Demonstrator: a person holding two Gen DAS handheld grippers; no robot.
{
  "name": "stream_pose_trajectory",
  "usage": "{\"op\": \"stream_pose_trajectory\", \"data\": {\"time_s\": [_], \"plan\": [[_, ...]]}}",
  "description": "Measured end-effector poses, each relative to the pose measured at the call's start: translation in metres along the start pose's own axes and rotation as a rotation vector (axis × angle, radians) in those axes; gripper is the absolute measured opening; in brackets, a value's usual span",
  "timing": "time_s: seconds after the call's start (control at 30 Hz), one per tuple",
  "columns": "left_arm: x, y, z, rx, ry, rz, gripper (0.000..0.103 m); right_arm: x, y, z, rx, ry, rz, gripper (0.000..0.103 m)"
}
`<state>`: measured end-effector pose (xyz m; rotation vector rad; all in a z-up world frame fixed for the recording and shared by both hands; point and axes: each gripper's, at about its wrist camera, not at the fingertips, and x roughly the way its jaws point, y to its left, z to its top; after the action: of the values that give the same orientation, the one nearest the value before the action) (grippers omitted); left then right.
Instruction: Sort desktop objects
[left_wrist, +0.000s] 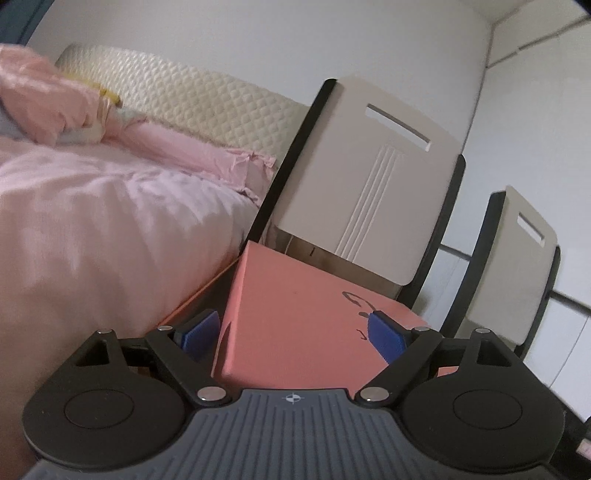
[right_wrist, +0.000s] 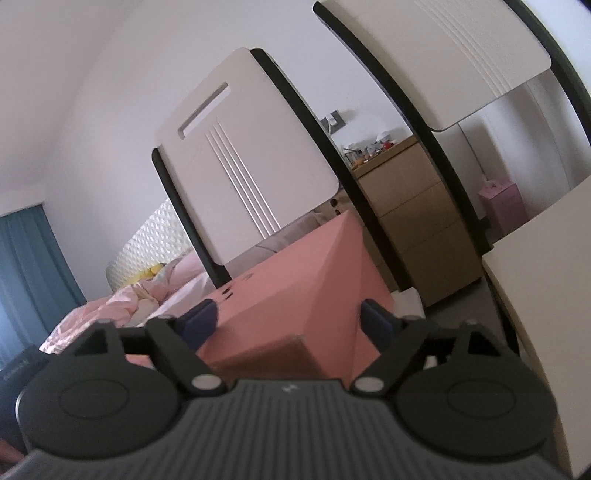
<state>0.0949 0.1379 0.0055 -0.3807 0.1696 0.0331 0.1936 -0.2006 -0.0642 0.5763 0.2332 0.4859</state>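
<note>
Pink box (left_wrist: 295, 325) between both wide-spread claws (left_wrist: 295, 332) (right_wrist: 291, 317); pad contact unclear, base hidden.

Left wrist view: low, tilted, very near pink box (left_wrist: 295, 314), facing chair (left_wrist: 369, 177) and bed (left_wrist: 92, 221). Right wrist view: equally near same box (right_wrist: 295, 295), chairs, bed; adds dresser (right_wrist: 417, 214).

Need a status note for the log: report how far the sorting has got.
Done: nothing sorted shows in either view. In hand: the left gripper and right gripper each straddle the pink box, held up in front of the chairs; firm contact can't be confirmed. Left: setting the box down; no desktop is visible.
</note>
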Motion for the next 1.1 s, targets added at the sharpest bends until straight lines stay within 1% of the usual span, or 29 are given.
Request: {"op": "stream_pose_trajectory", "data": {"time_s": [0.07,0.17,0.3,0.37,0.5,0.6,0.7,0.77,0.8,0.83,0.87,0.97,1.0,1.03,1.07,1.1], "plan": [[0.0,-0.008,-0.002,0.049,-0.012,0.046,0.083,-0.003,-0.001,-0.002,0.022,-0.007,0.004,0.078],[0.003,-0.013,-0.005,0.096,-0.017,0.111,0.082,-0.01,0.002,-0.009,0.033,-0.02,-0.002,0.076],[0.004,-0.009,-0.003,0.079,-0.038,0.171,0.082,-0.017,0.014,-0.024,0.032,-0.047,-0.008,0.075],[0.005,-0.006,-0.001,0.07,-0.044,0.187,0.082,-0.018,0.019,-0.028,0.028,-0.065,-0.011,0.075],[0.009,-0.006,0.001,0.095,-0.052,0.231,0.082,-0.015,0.025,-0.033,0.032,-0.079,-0.02,0.075],[0.016,-0.006,0.002,0.119,-0.046,0.263,0.082,-0.009,0.028,-0.031,0.025,-0.072,-0.022,0.076],[0.023,-0.009,0.002,0.15,-0.039,0.287,0.082,-0.005,0.026,-0.029,0.017,-0.065,-0.014,0.079],[0.026,-0.009,0.002,0.157,-0.038,0.288,0.082,-0.005,0.026,-0.027,-0.01,-0.061,-0.017,0.084],[0.026,-0.009,0.002,0.156,-0.036,0.287,0.083,-0.005,0.026,-0.026,-0.016,-0.066,-0.028,0.088],[0.026,-0.008,0.002,0.156,-0.035,0.287,0.083,-0.007,0.025,-0.025,-0.018,-0.072,-0.038,0.094],[0.026,-0.008,0.002,0.156,-0.035,0.287,0.083,-0.009,0.024,-0.024,-0.022,-0.08,-0.049,0.096],[0.024,-0.008,0.002,0.154,-0.035,0.286,0.083,-0.018,0.023,-0.023,-0.042,-0.103,-0.07,0.096],[0.024,-0.008,0.002,0.153,-0.036,0.285,0.083,-0.021,0.024,-0.022,-0.057,-0.106,-0.062,0.088],[0.024,-0.008,0.002,0.152,-0.036,0.285,0.083,-0.022,0.027,-0.023,-0.079,-0.1,-0.051,0.068],[0.024,-0.008,0.002,0.151,-0.035,0.288,0.083,-0.023,0.03,-0.024,-0.103,-0.092,-0.04,0.058],[0.024,-0.008,0.002,0.15,-0.037,0.293,0.083,-0.023,0.034,-0.026,-0.122,-0.086,-0.04,0.052]]}}
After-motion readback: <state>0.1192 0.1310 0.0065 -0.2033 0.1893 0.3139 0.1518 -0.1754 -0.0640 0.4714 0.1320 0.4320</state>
